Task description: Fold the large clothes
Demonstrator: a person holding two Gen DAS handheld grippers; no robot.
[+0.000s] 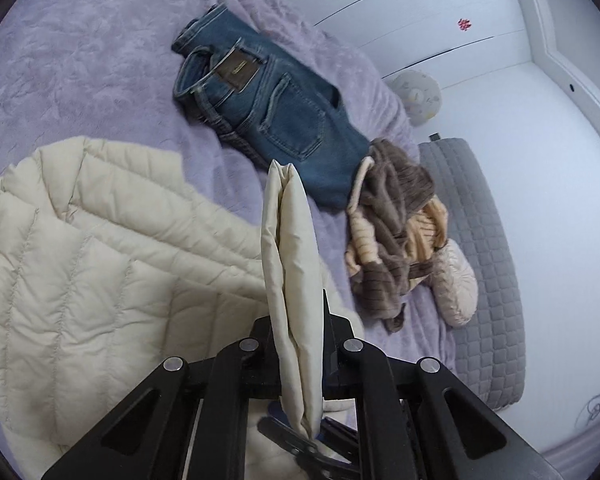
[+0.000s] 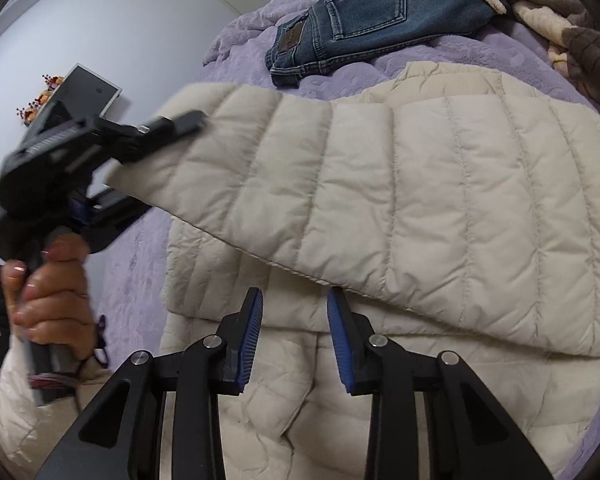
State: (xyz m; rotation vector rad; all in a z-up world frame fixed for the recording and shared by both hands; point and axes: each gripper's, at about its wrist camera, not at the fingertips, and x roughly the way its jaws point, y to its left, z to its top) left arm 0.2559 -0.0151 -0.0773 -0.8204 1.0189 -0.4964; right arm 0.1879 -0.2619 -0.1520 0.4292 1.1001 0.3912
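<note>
Risk here: left claw (image 1: 300, 344) is clamped on the cream puffer jacket's (image 2: 420, 184) slippery edge on the bed (image 1: 80, 60), right claw (image 2: 295, 332) gaping empty at 6 o'clock, so it may slide out mid-fold.

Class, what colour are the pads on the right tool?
Blue pads, clearest in the right wrist view.

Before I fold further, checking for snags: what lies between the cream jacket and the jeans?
Only bare purple bedspread separates the cream jacket from the jeans, seen in the right wrist view.
</note>
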